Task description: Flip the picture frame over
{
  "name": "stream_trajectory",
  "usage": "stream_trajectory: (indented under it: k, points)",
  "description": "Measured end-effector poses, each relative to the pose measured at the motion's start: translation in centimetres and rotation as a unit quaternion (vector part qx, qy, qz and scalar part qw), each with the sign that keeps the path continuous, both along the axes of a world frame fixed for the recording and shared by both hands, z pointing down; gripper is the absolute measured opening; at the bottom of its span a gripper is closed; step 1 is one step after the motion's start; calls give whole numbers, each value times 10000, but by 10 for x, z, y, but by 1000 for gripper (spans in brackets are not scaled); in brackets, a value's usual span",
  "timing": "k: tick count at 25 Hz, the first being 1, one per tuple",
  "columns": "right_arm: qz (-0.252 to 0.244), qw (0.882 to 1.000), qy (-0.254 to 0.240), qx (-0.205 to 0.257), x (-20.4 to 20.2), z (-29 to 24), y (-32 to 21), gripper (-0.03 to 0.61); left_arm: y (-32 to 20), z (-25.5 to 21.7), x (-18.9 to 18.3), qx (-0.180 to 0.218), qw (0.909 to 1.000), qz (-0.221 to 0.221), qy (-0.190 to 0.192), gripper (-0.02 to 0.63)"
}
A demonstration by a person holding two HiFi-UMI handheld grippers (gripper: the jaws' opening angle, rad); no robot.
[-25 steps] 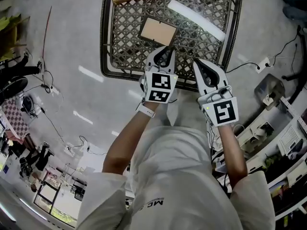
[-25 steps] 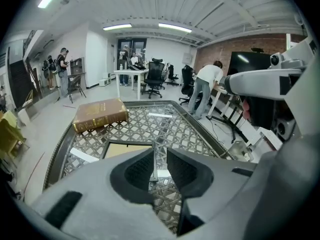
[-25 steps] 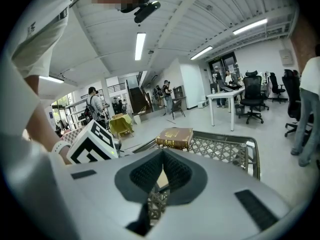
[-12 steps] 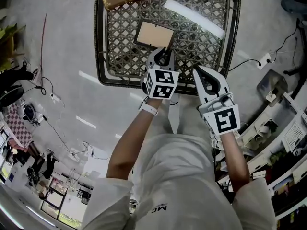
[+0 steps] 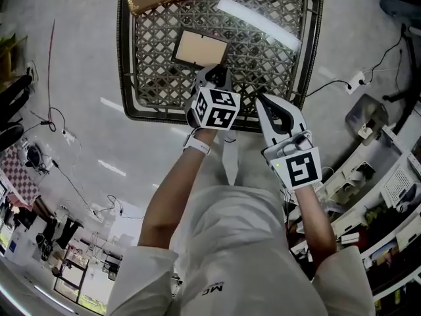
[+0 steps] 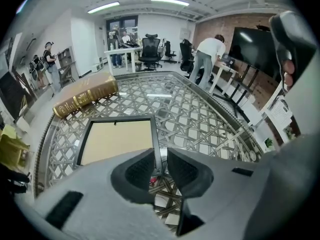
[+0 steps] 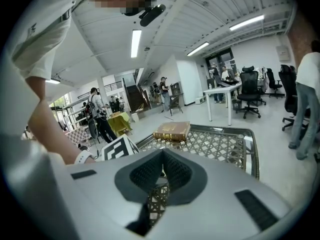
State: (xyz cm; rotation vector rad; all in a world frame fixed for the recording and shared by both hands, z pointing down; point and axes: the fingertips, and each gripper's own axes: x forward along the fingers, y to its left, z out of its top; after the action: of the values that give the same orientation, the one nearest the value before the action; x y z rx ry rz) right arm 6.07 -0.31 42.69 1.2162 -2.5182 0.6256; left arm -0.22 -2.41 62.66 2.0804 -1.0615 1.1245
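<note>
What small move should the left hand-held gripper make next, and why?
Probably close the left hand-held gripper on the picture frame: its jaws stand apart around the frame's right edge, and the frame lies flat on the lattice table.

Open-plan workroom, brightly lit.
Pale glossy floor point(image 5: 85, 64) with loose cables point(image 5: 327, 84) and a white power strip point(image 5: 357, 82); dark-rimmed lattice bench point(image 5: 121, 58) at centre. White ribbed ceiling point(image 7: 200, 14) with strip lights point(image 6: 103, 7); white walls, one brick wall point(image 6: 215, 24) carrying a dark screen point(image 6: 255, 46). Black office chairs point(image 6: 150, 46) by a white table point(image 6: 122, 54); cluttered shelving point(image 5: 388, 203) at right.
</note>
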Motion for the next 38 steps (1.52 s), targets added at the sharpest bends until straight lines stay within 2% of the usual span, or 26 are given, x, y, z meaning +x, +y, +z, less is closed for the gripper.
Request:
stream_trajectory:
  k: [11,14,19,25,30,38]
  points:
    - [-54,9999,95,53,13,7,-1,17,-3,7,0,-73,9996,-172,-227,64]
    - [-70,9999,117,-5,13,7,0,18,-2,6,-1,-255,9987,-431,-61,58]
    - [-27,9999,98,30,15,8,-6,17,-2,7,-2,-290,9984,-487,22,55]
    - [-10,9999,85,128,16,3,-11,17,-3,-7,1,-161,9982,-530,225,55]
    - [-39,9998,97,150,15,0,-9,17,-1,-24,7,-112,9969,-557,544,55]
    - [-97,9997,37,242,9,-10,-5,17,1,-69,12,13,9931,-624,989,55]
